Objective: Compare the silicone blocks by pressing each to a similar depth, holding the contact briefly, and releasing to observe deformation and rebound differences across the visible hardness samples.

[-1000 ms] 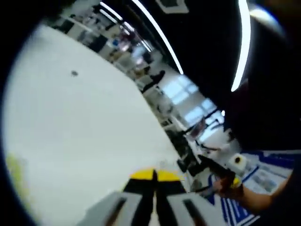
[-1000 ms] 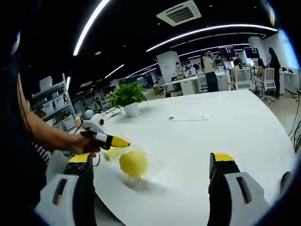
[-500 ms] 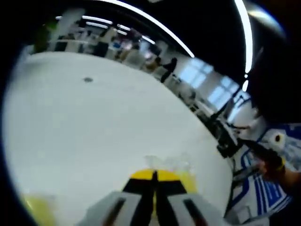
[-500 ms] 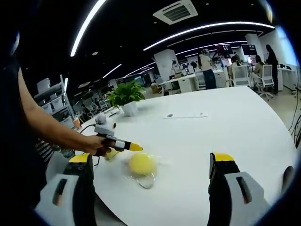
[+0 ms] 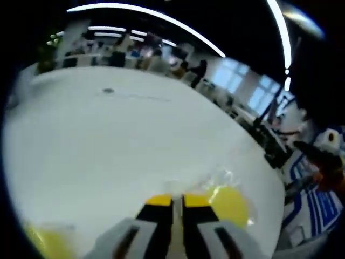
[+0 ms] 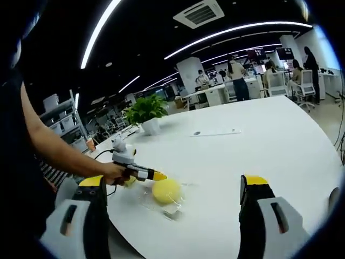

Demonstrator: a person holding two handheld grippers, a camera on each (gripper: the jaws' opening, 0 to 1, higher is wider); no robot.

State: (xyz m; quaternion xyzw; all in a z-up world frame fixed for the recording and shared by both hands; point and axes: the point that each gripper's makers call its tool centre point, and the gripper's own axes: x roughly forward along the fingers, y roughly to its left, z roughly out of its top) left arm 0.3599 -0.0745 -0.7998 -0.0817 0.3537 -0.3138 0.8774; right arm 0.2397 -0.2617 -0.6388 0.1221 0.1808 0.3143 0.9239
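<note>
A round yellow silicone sample (image 6: 166,190) lies on crinkled clear film on the white table (image 6: 269,140). My left gripper (image 6: 157,175) is held in a hand (image 6: 110,172). Its shut yellow tip sits just left of the sample's top; I cannot tell whether they touch. In the left gripper view the shut left gripper (image 5: 173,200) points past the same yellow sample (image 5: 229,202), which is just right of the tips. A second yellow piece (image 5: 46,243) is blurred at the lower left. My right gripper (image 6: 172,182) stands wide open, nearer than the sample, holding nothing.
A potted plant (image 6: 145,110) stands at the table's far left edge. A flat strip with a small dark disc (image 6: 215,132) lies mid-table. Another yellow piece (image 6: 126,181) peeks out behind the hand. Desks, chairs and people fill the office beyond.
The left gripper has moved right, up to the yellow sample. The left gripper view has swung so the sample now shows beside its tips. The right gripper stays wide open.
</note>
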